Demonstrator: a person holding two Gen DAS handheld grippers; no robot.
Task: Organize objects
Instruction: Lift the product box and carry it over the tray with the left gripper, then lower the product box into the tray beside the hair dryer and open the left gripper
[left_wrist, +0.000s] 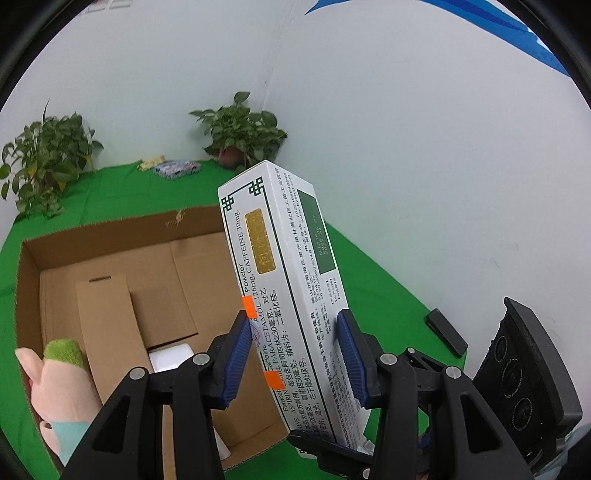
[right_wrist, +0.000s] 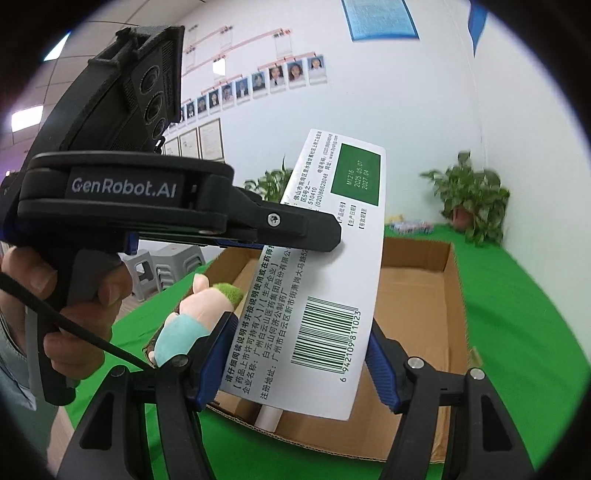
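A white medicine box (left_wrist: 291, 295) with green print is held above the open cardboard box (left_wrist: 110, 236). My left gripper (left_wrist: 295, 354) is shut on its lower part, its blue pads on both long sides. In the right wrist view the same medicine box (right_wrist: 325, 280) shows its barcode side, and my right gripper (right_wrist: 301, 360) has its blue pads against both edges of its lower end. The left gripper (right_wrist: 306, 230) grips it higher up. A pink plush toy (left_wrist: 55, 387) with a green top lies in the cardboard box's near left corner; it also shows in the right wrist view (right_wrist: 195, 314).
The cardboard box (right_wrist: 417, 306) stands on a green cloth (left_wrist: 369, 280). Two potted plants (left_wrist: 243, 136) (left_wrist: 44, 158) stand by the wall. Small packets (left_wrist: 177, 168) lie at the back. A black flat object (left_wrist: 445, 332) lies on the cloth at right. Stools (right_wrist: 166, 266) stand beyond the table.
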